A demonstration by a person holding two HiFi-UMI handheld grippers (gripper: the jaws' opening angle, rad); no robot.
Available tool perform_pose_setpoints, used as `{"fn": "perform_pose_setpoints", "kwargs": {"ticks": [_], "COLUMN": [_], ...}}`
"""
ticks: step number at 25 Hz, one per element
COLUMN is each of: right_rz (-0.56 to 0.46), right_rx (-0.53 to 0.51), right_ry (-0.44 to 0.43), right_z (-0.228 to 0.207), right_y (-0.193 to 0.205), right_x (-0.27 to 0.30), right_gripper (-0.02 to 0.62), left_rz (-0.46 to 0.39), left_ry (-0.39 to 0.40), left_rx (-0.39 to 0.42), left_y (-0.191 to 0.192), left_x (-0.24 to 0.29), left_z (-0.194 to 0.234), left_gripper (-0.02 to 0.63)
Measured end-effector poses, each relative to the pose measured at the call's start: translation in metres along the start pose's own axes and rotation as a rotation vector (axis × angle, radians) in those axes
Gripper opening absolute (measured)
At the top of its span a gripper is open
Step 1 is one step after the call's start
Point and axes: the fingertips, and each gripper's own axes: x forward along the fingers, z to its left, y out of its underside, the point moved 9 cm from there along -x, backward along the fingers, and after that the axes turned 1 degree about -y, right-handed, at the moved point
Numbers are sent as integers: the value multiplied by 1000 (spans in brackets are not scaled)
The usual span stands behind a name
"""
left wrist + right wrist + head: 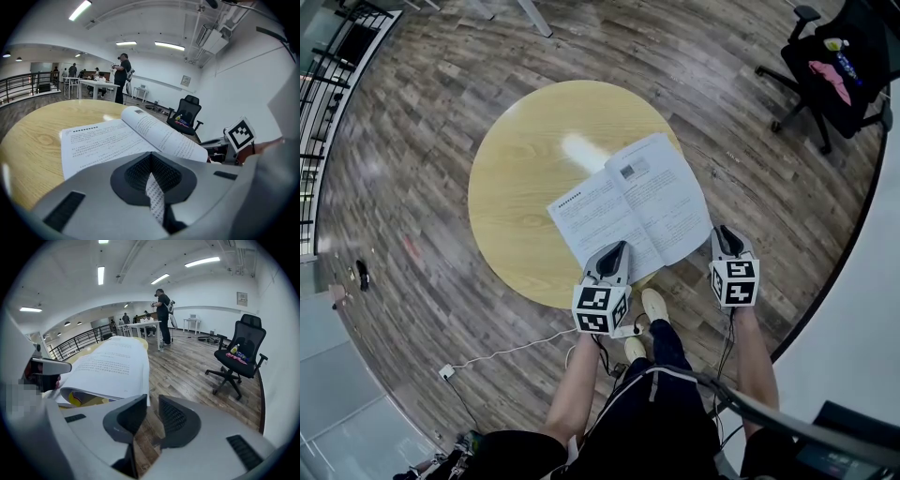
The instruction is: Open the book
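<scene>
Left gripper [617,248], low in the centre of the head view, is clamped on a single page [154,197], a strip of print caught between its pads; right gripper [724,232], lower right of that view, has its jaws a little apart with only floor showing through the gap, the paper's edge just to their left; the book [633,206] lies open on the round table [525,159], toward its lower right rim, and its near corner seems to reach past the edge. With nothing held on the right, the arched right-hand pages could spring back and close the book; a pull from the left on one thin sheet could crease or tear it; that same tug could drag the book across the smooth top and off the rim onto the floor.
</scene>
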Motion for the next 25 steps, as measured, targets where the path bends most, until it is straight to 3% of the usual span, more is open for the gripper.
{"fn": "perform_pose_setpoints", "kwargs": {"ticks": [2, 4, 25], "right_rz": [4, 7, -25], "right_rx": [32, 57, 18], "right_ry": [-17, -30, -6], "right_z": [-3, -4, -4], "right_y": [3, 7, -17], "right_x": [1, 1, -39], "right_gripper": [152, 203, 207], "left_rz": [0, 0, -45], "left_ry": [-1, -2, -32], "left_rx": [-1, -1, 6], "left_y": [1, 2, -14], "left_x": [0, -1, -31], "left_z": [0, 0, -7], "left_gripper": [-2, -2, -2]}}
